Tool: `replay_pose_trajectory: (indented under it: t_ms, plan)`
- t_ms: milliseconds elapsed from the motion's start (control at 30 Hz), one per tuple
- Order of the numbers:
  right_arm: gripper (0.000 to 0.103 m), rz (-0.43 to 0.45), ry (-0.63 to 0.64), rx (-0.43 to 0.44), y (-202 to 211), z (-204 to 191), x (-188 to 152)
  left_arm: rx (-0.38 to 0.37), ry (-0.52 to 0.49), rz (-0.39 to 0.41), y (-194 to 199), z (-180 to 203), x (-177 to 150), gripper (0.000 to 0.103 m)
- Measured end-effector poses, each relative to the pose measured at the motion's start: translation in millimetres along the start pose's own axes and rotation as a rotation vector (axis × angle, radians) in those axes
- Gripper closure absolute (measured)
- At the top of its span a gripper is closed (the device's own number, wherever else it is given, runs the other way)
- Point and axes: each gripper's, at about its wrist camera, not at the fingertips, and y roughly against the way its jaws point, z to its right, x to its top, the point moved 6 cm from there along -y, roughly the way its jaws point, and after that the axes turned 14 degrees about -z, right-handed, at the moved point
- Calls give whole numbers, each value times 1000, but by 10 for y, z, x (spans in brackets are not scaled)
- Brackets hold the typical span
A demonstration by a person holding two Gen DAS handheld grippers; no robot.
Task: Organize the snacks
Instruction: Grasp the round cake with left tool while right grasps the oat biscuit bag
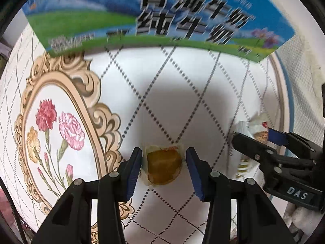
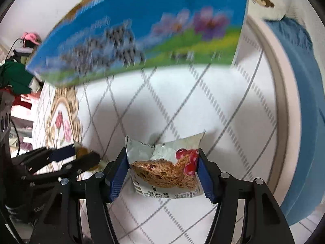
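My left gripper [image 1: 164, 169] holds a small wrapped golden-brown pastry [image 1: 164, 167] between its blue pads, above the white quilted tablecloth [image 1: 182, 91]. My right gripper [image 2: 162, 174] is shut on a white snack packet with a cookie and cherries printed on it [image 2: 165, 170]. The right gripper and its packet show at the right of the left wrist view [image 1: 270, 142]. The left gripper shows at the lower left of the right wrist view [image 2: 81, 154]. A blue and green milk carton box [image 1: 158, 18] stands beyond both grippers and also shows in the right wrist view [image 2: 142, 32].
The tablecloth carries an ornate printed frame with carnations [image 1: 56, 134] on the left. A blue cloth [image 2: 300, 101] hangs past the table's rounded right edge. Clutter and a pink-capped figure [image 2: 30, 38] lie off the table's far left.
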Motion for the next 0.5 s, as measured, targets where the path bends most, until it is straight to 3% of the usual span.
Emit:
replay_pose_trajectory:
  t_ms: [267,400,433,500]
  plan:
    - [14,19,-30,19,124,103,-145,3,-1,-26,-254,41,-5,60]
    - [14,-20,-17,4,21,20,-153,0,8,-30,-277,37,10,60]
    - [14,-32,-16,-5,-31,22,-165,2,9,-29,-252,32,249,61]
    - [27,-35,-19,-21,-115,23,-172,3,12,-22,-199,-9,310,61]
